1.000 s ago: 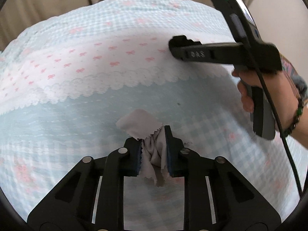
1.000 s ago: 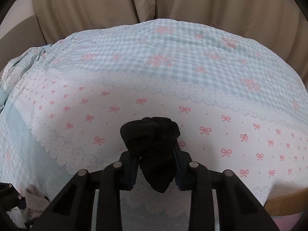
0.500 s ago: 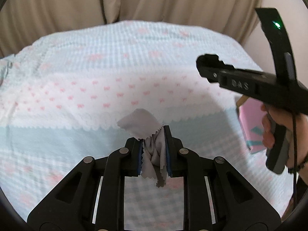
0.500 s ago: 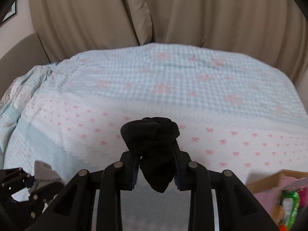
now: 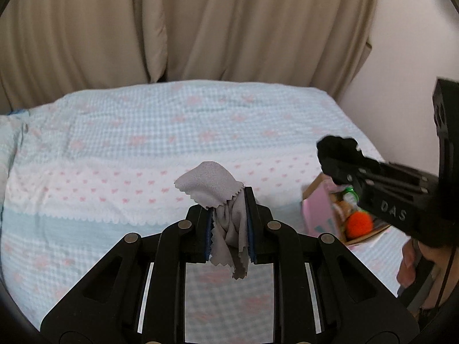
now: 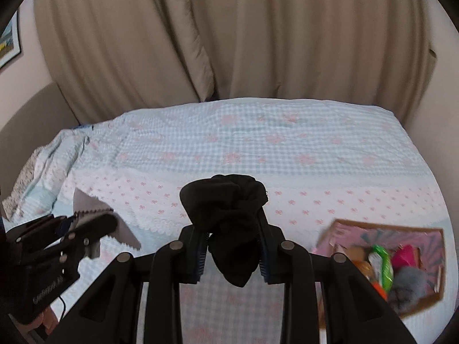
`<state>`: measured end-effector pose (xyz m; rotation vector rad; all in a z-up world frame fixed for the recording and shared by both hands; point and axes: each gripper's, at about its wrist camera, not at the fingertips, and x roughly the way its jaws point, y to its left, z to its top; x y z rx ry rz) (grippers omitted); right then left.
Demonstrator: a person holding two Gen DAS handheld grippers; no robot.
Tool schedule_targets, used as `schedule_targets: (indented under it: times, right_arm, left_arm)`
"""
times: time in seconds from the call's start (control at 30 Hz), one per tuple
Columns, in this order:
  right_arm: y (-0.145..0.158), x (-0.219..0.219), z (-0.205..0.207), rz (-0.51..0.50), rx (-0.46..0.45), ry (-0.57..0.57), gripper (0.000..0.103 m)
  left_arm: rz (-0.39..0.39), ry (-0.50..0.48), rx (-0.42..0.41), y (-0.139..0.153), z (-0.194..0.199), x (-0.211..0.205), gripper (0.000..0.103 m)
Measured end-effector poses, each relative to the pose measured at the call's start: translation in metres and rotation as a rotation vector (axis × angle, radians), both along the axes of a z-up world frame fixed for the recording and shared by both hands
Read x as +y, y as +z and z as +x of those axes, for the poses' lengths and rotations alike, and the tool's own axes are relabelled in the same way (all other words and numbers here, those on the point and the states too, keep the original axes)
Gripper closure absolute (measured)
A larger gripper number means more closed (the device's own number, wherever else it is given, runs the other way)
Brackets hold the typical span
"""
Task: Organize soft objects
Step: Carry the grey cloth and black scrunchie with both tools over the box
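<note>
A small grey cloth [image 5: 221, 200] with zigzag edges hangs between the pads of my left gripper [image 5: 229, 226], which is shut on it above the bed. My right gripper [image 6: 232, 246] is shut on a bunched black sock [image 6: 229, 215], also held up over the bed. In the left wrist view the right gripper [image 5: 341, 160] with the black sock [image 5: 335, 149] shows at the right, above the box. From the right wrist camera, the left gripper [image 6: 94, 229] and its grey cloth [image 6: 86, 200] appear at the lower left.
A pink cardboard box [image 6: 344, 226] holding several colourful soft items sits on the bed's right side, also seen as the box [image 5: 315, 212] with an orange ball [image 5: 358, 223]. The bedspread [image 5: 143, 143] is blue gingham with pink bows. Beige curtains [image 6: 229, 43] hang behind.
Both grippers have risen well above the bed, each still holding its item. The right gripper has drifted rightward, and the pink box has come into view.
</note>
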<state>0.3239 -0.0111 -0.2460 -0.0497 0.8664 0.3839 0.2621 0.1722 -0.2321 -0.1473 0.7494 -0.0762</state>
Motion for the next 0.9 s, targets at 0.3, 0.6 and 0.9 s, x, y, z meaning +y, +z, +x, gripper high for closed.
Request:
schedule_targets:
  times: [0.3,0.6,0.9]
  right_arm:
    - [0.047,-0.079,-0.029,-0.002,-0.013,-0.093,0.076]
    - [0.069,-0.182,-0.026,-0.021,0.01,-0.109,0.076]
    - [0.051,-0.261,0.0,-0.038,0.1,-0.082,0.076]
  left_arm:
    - [-0.023,-0.026,-0.018,0.048,-0.006,-0.067,0.087]
    - [-0.028,-0.049,0.039,0.054,0.008,-0.171,0.087]
    - [-0.039,-0.044,0.158,0.012,0.04,-0.252,0.087]
